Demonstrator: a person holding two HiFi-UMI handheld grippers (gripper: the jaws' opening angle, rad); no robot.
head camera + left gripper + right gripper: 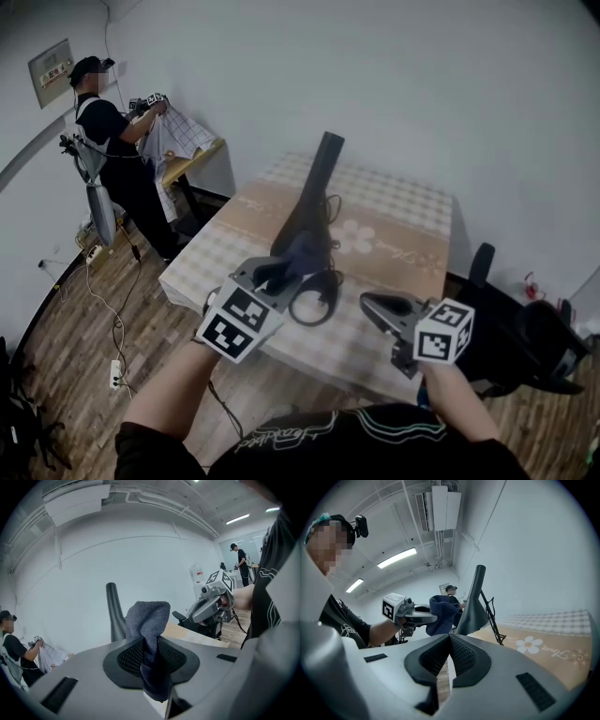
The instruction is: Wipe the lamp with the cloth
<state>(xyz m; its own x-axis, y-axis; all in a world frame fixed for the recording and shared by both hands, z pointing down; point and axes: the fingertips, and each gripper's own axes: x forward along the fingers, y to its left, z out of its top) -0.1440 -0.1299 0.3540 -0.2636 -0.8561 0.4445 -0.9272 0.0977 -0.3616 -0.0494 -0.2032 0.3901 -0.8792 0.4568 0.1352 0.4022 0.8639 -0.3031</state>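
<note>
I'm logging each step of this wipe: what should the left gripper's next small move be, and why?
Probably ease the left gripper forward until the cloth clamped in it presses on the lamp shade. The cloth sits beside the shade, though contact is unclear, and the right gripper is shut on nothing.

Probably a lab: second gripper-wielding person (117, 141).
</note>
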